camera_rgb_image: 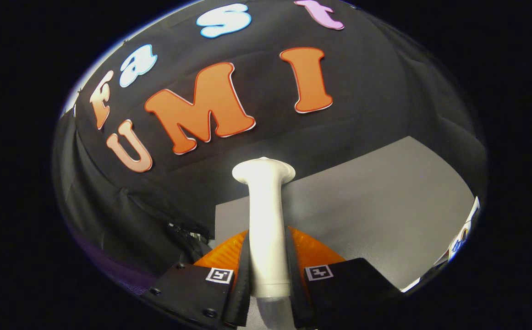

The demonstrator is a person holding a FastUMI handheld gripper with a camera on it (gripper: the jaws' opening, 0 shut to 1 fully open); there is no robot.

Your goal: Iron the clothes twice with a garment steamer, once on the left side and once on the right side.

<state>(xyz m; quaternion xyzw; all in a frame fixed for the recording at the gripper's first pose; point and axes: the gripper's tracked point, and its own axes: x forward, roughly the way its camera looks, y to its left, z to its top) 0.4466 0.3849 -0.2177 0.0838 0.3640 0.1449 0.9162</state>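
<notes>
Clearly gripper [268,275] fingers clamp the white steamer [266,220]; its base is hidden.

Honestly, there's nothing you can actually read here. You've got two square black-and-white marker tags, one [219,275] on each side [319,272] of your gripper [268,236], whose fingers are clamped on the white steamer handle [266,206]. The colourful sticker [463,233] past the grey table's [385,206] edge is way too blurry.
</notes>
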